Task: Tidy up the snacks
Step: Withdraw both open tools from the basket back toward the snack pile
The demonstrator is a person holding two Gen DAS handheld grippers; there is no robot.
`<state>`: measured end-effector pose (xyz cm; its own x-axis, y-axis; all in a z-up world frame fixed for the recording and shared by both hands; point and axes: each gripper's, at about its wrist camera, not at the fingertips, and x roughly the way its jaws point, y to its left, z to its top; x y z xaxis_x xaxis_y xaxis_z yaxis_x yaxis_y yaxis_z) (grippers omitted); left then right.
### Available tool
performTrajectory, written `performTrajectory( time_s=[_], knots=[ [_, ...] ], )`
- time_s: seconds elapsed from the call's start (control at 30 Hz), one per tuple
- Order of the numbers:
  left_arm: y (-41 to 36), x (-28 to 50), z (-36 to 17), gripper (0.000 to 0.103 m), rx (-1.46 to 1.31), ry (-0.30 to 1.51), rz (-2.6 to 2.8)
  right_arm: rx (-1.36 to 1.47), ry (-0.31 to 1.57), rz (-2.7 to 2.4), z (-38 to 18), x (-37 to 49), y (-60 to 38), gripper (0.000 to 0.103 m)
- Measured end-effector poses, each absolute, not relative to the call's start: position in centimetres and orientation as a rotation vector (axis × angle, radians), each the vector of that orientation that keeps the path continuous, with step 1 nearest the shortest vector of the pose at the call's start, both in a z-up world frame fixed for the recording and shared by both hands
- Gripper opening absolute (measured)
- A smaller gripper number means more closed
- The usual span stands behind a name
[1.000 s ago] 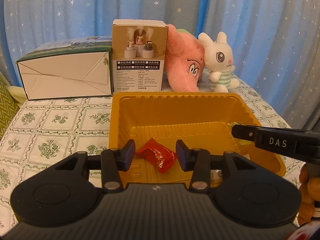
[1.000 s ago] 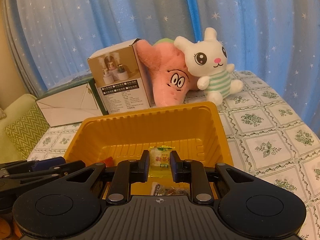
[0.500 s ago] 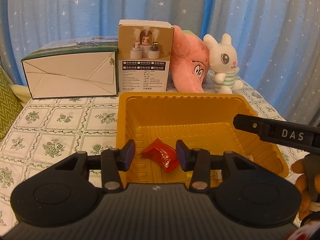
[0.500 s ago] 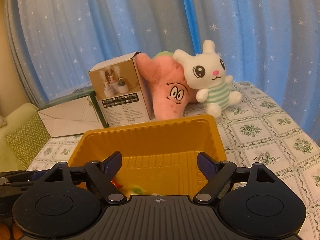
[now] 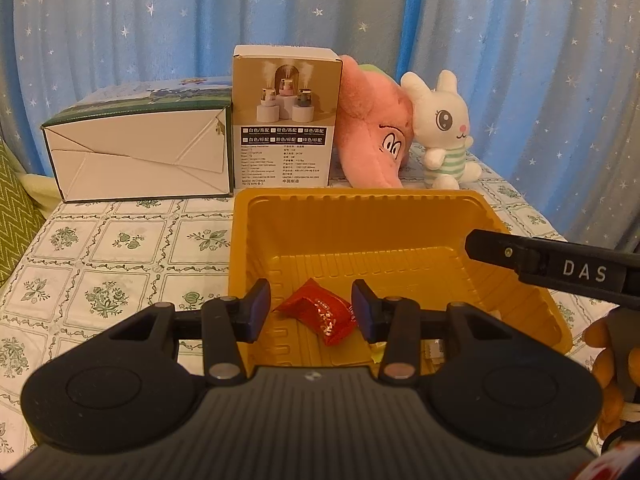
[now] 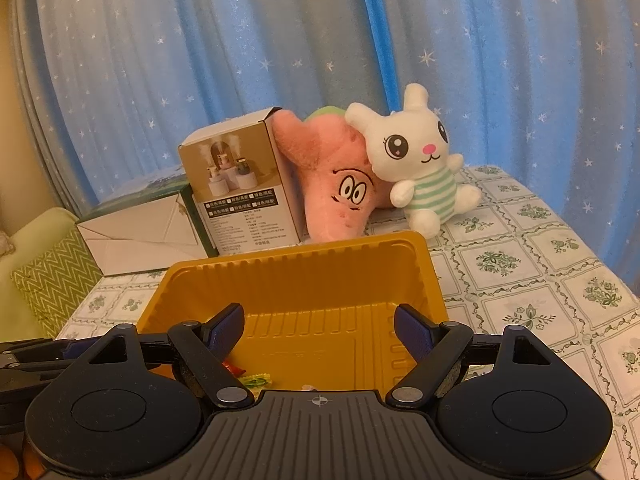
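A yellow plastic tray (image 5: 360, 216) sits on the patterned tablecloth; it also shows in the right wrist view (image 6: 304, 276). A red snack packet (image 5: 320, 314) lies on the tray floor, and my left gripper (image 5: 311, 312) is open above the tray's near edge with the packet below and between its pads, not touching. My right gripper (image 6: 319, 330) is wide open and empty over the tray's near side; its finger (image 5: 540, 264) reaches in from the right. A green-yellow wrapped snack (image 6: 256, 380) lies in the tray below it, partly hidden.
Behind the tray stand a white and green box (image 5: 136, 156), a brown humidifier box (image 5: 286, 120), a pink plush (image 5: 376, 136) and a white bunny plush (image 5: 444, 132). Blue starred curtains hang behind. A green cushion (image 6: 52, 276) is at the left.
My right gripper opened and let go of the green-yellow snack, which now lies in the tray, then rose and drew back. My left gripper has lifted slightly, staying open over the red packet.
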<state>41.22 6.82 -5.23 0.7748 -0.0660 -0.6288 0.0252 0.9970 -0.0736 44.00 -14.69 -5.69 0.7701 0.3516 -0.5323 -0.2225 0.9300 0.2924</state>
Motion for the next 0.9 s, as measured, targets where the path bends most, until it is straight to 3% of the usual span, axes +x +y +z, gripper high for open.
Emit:
performTrajectory(
  time_s=[0.9],
  knots=[
    [6.2,32.9,-2.4,0.04,-0.023,0.67,-0.081,0.138,0.607,0.253,-2.9,36.2,-15.8,0.082]
  ],
)
